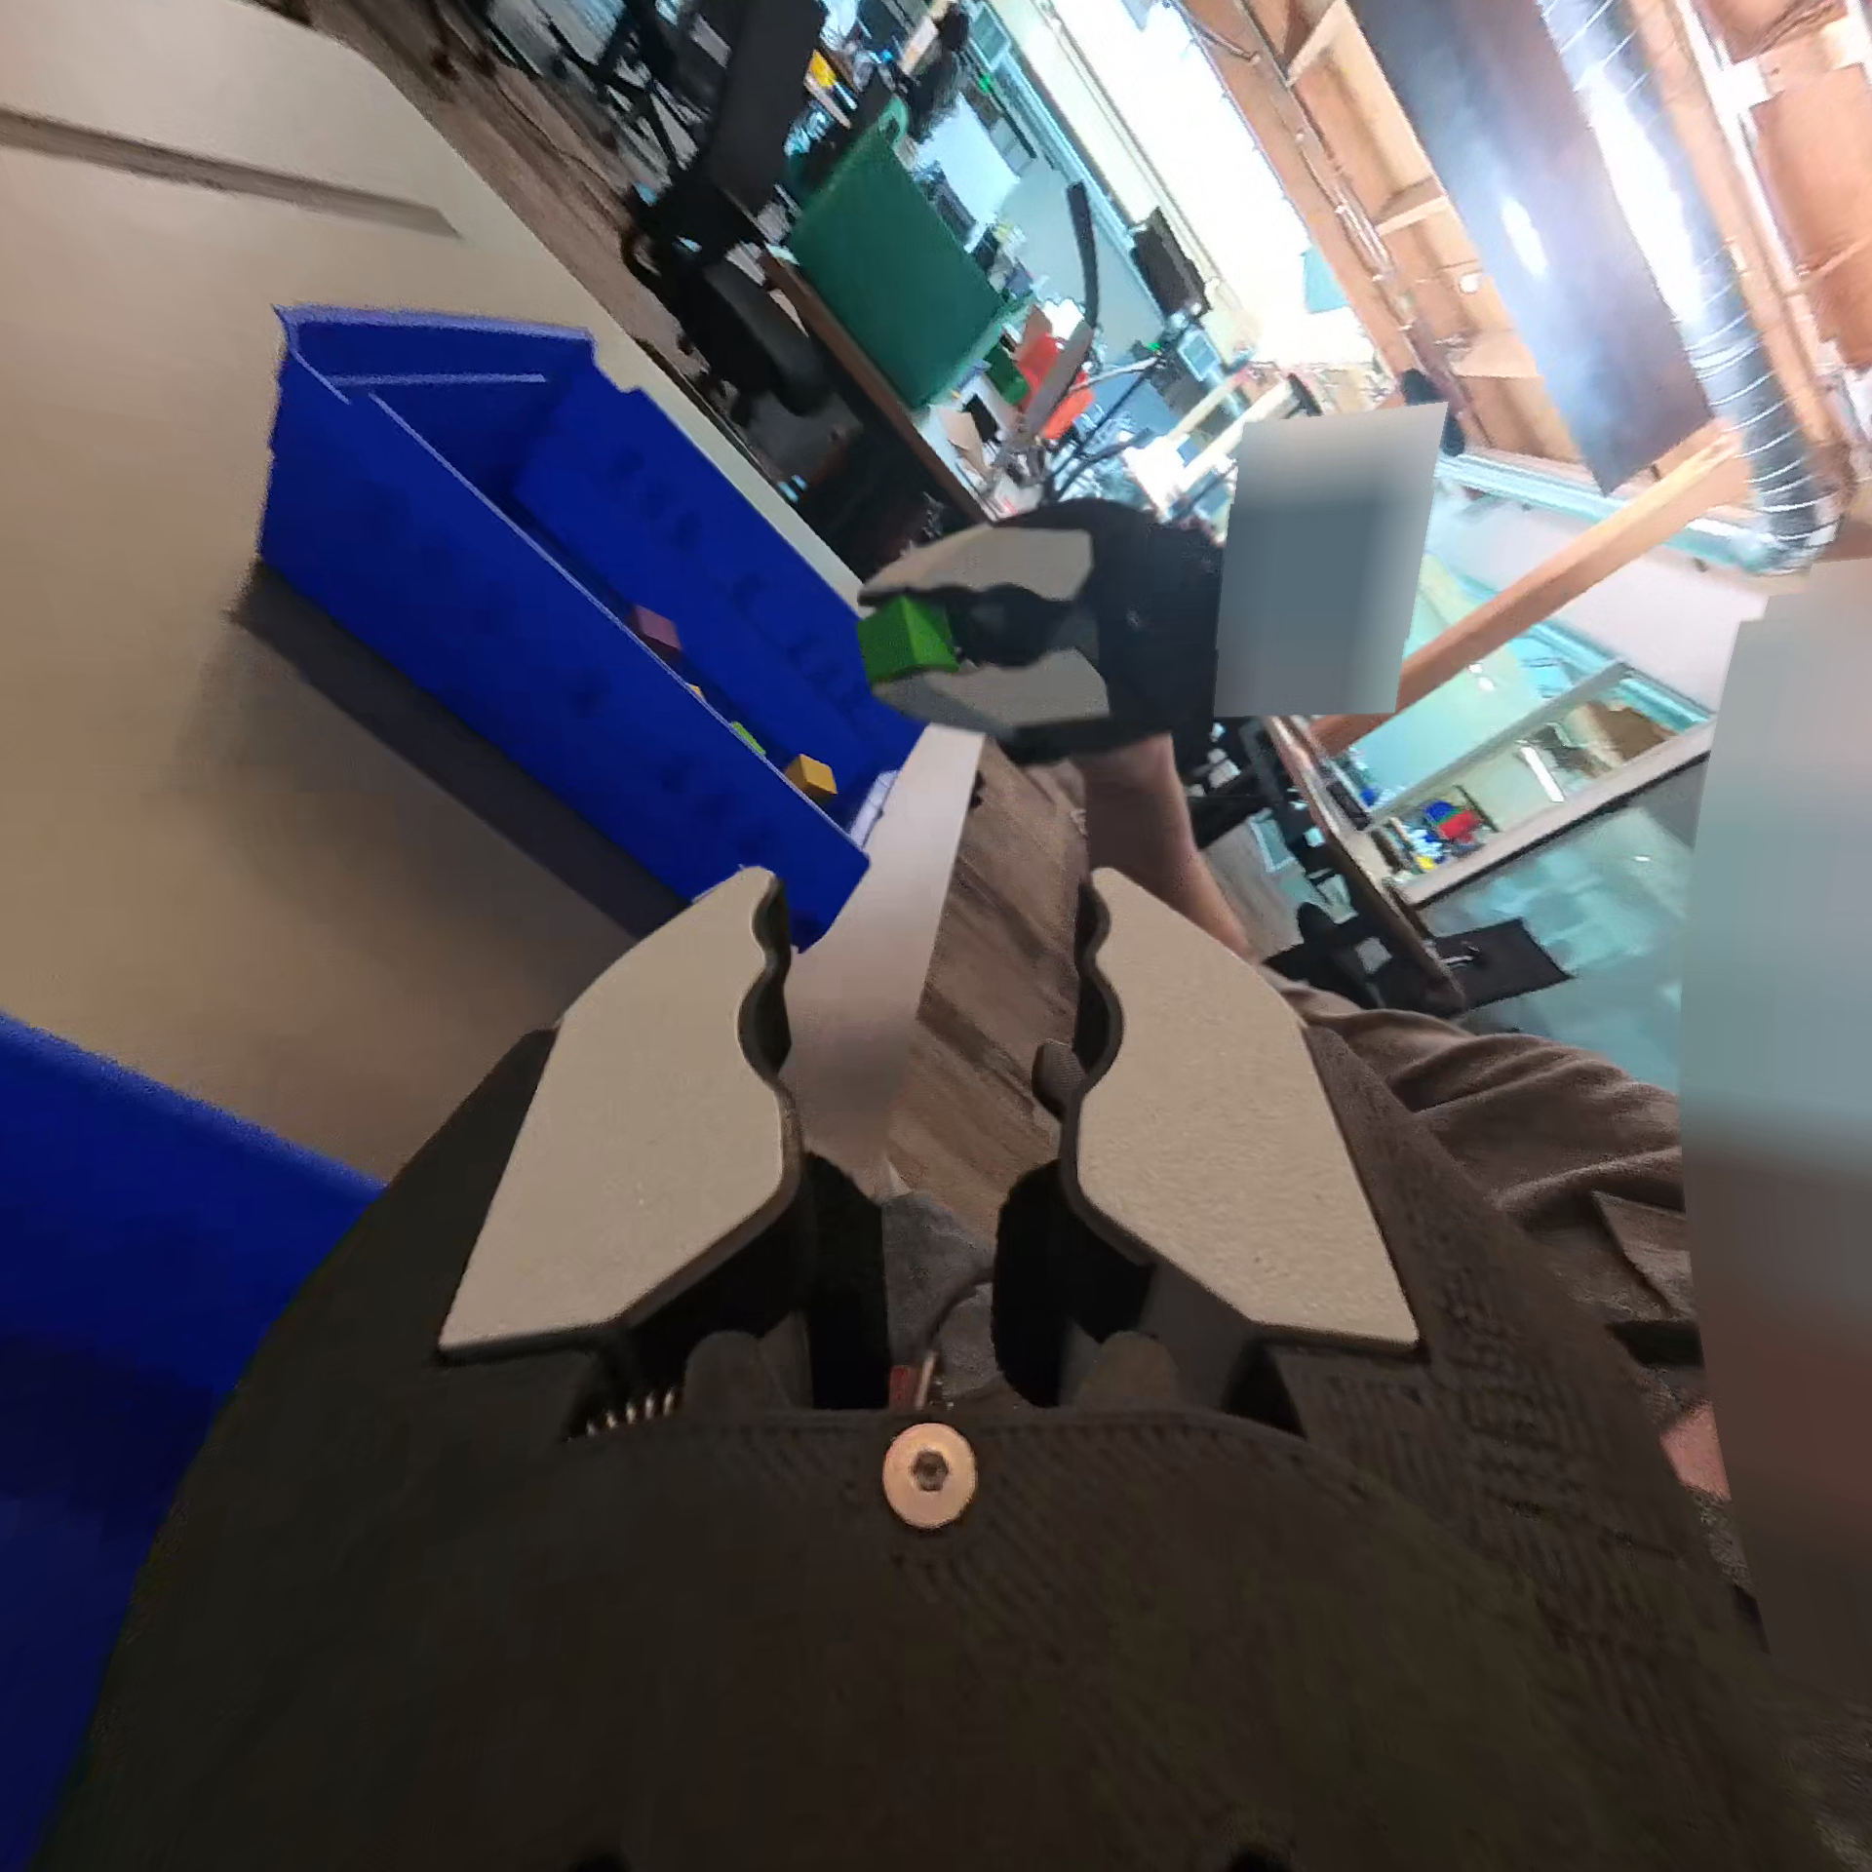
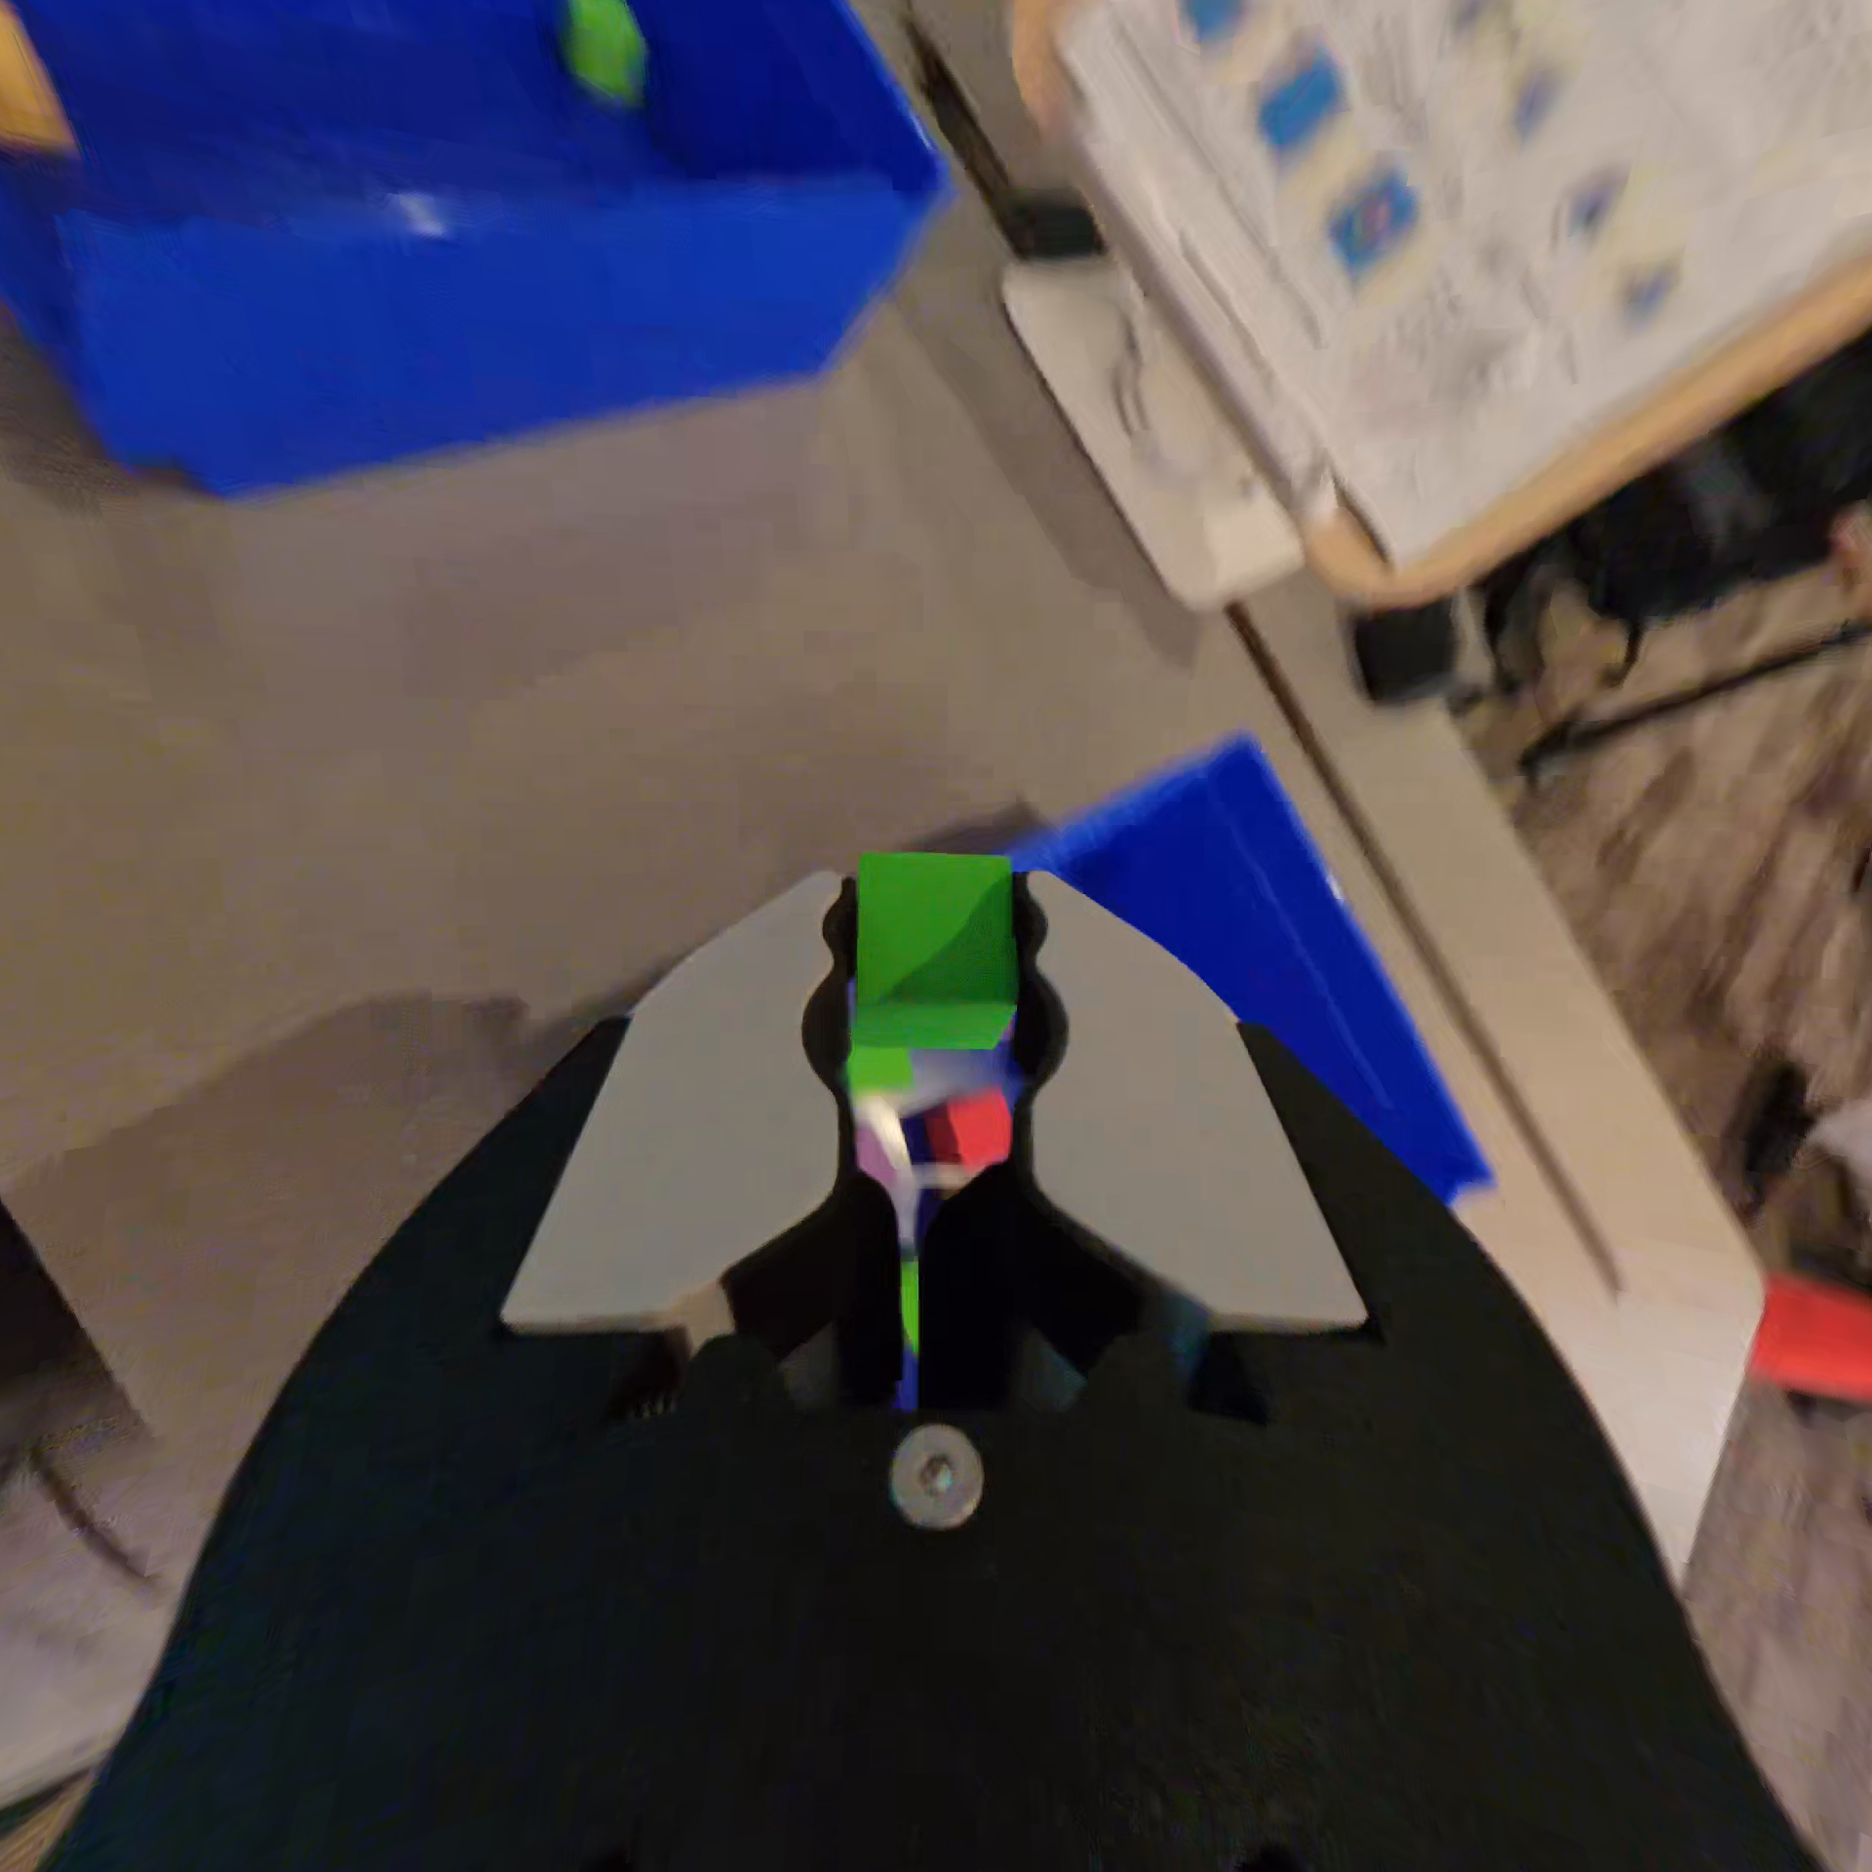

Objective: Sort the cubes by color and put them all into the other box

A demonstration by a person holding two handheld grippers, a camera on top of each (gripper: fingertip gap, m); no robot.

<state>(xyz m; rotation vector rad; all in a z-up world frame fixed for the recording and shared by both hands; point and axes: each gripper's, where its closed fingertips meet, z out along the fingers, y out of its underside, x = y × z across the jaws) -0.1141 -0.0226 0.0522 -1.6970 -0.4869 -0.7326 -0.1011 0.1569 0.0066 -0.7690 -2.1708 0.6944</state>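
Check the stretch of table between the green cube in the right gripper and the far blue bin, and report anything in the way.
Nothing visible does. The right gripper is shut on the small green cube, and only bare beige tabletop lies between it and the far blue plastic bin. The view is motion-blurred, so small items could be missed.
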